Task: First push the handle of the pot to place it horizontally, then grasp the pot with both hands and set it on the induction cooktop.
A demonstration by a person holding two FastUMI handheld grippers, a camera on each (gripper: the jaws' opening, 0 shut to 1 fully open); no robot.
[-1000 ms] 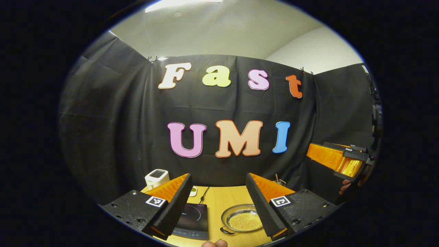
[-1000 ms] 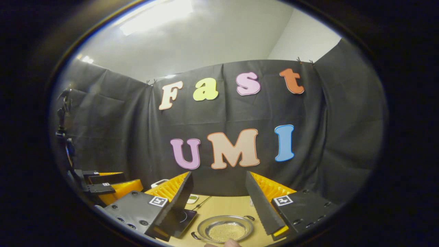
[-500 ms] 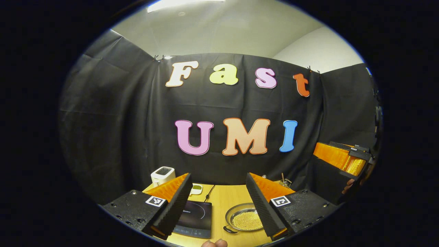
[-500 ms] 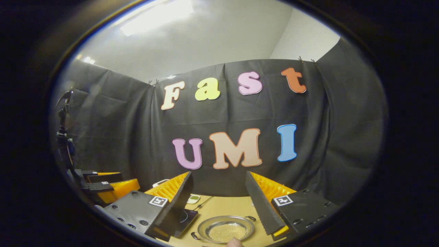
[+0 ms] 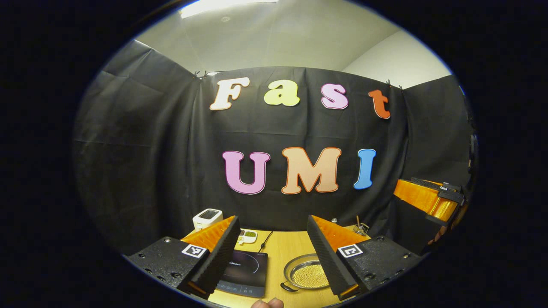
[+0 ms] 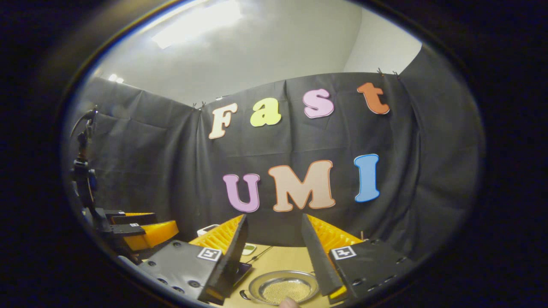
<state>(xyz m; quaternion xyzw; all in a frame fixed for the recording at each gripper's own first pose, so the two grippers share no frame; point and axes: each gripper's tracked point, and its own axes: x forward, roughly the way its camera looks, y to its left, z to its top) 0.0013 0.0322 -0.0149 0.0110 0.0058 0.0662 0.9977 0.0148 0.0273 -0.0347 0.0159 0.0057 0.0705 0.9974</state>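
The pot (image 5: 305,274) is a shallow metal pan holding small golden beads, with a dark handle (image 5: 287,287) at its near left. It stands on the wooden table just right of the black induction cooktop (image 5: 245,267). My left gripper (image 5: 272,221) hangs open above and before both, with nothing between its fingers. In the right gripper view the pot (image 6: 284,289) lies low between the fingers of my right gripper (image 6: 274,219), which is open and held above it. The cooktop's corner (image 6: 244,268) peeks out behind the left finger.
A white box-like device (image 5: 208,217), a small white and green gadget (image 5: 248,235) and a cable (image 5: 265,239) sit behind the cooktop. A small holder (image 5: 362,227) stands at the table's back right. The other gripper (image 5: 428,200) is far right; a fingertip (image 6: 289,303) shows at the bottom edge.
Both views have swung a little to the left, so the wall and table have slid right. The right gripper's fingers stand slightly closer together. The pot has not moved.
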